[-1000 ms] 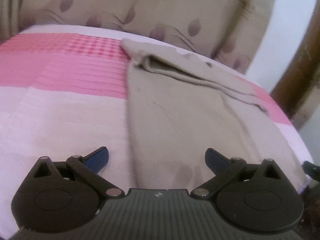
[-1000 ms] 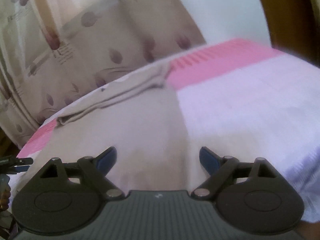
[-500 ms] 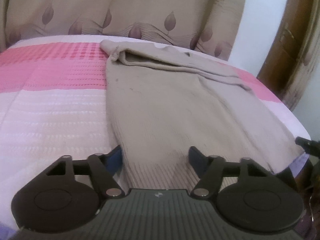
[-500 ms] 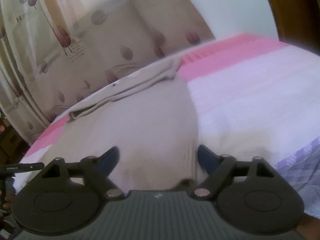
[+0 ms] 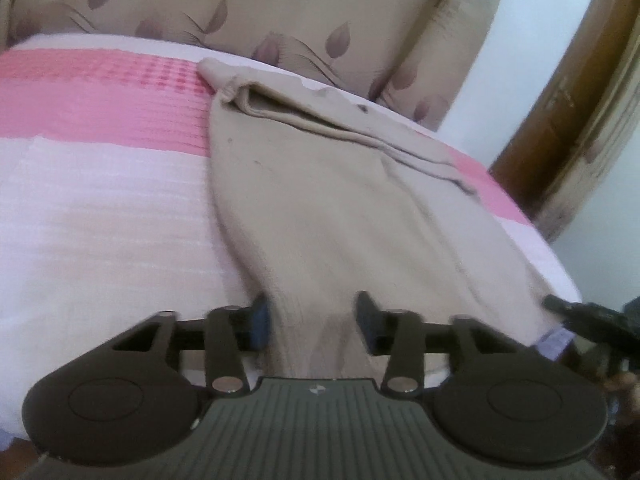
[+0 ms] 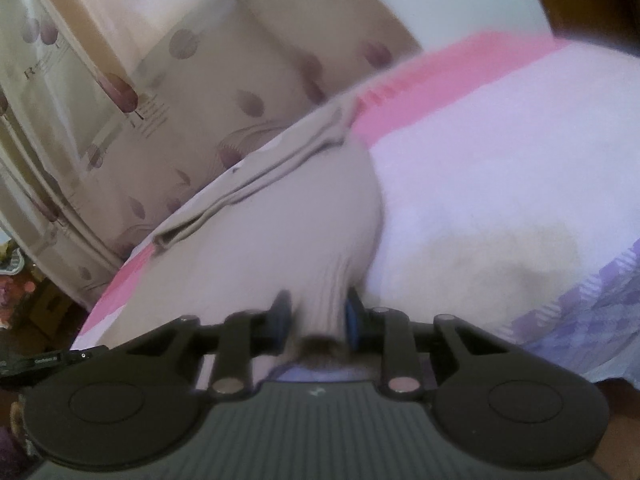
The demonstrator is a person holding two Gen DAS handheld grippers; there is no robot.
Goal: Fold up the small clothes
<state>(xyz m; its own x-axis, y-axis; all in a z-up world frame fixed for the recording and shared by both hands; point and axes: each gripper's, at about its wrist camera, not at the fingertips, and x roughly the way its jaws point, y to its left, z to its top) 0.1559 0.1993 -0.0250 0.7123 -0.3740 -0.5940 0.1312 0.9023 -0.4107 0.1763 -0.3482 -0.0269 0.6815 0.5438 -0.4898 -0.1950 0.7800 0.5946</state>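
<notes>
A beige knit garment [image 5: 320,200] lies flat on the bed, its far end folded over into a thick band. The ribbed near hem reaches my left gripper [image 5: 313,320], whose jaws are closing. That hem is gathering into creases between the blue pads but is not pinched tight. In the right wrist view the same garment [image 6: 280,240] runs away to the upper left. The jaws of my right gripper [image 6: 318,316] are closing too, and here the pads squeeze the hem's other near corner into a narrow ribbed bunch.
The bed carries a pink and white sheet [image 5: 100,200], with a purple patterned cloth [image 6: 580,312] at its near right edge. A leaf-print curtain [image 5: 280,8] hangs behind the bed. A wooden post [image 5: 560,120] stands at the far right.
Both pairs of jaws have narrowed from wide apart onto the near hem. The right one has gathered the cloth into a bunch. The left gripper has crept toward the garment's left edge.
</notes>
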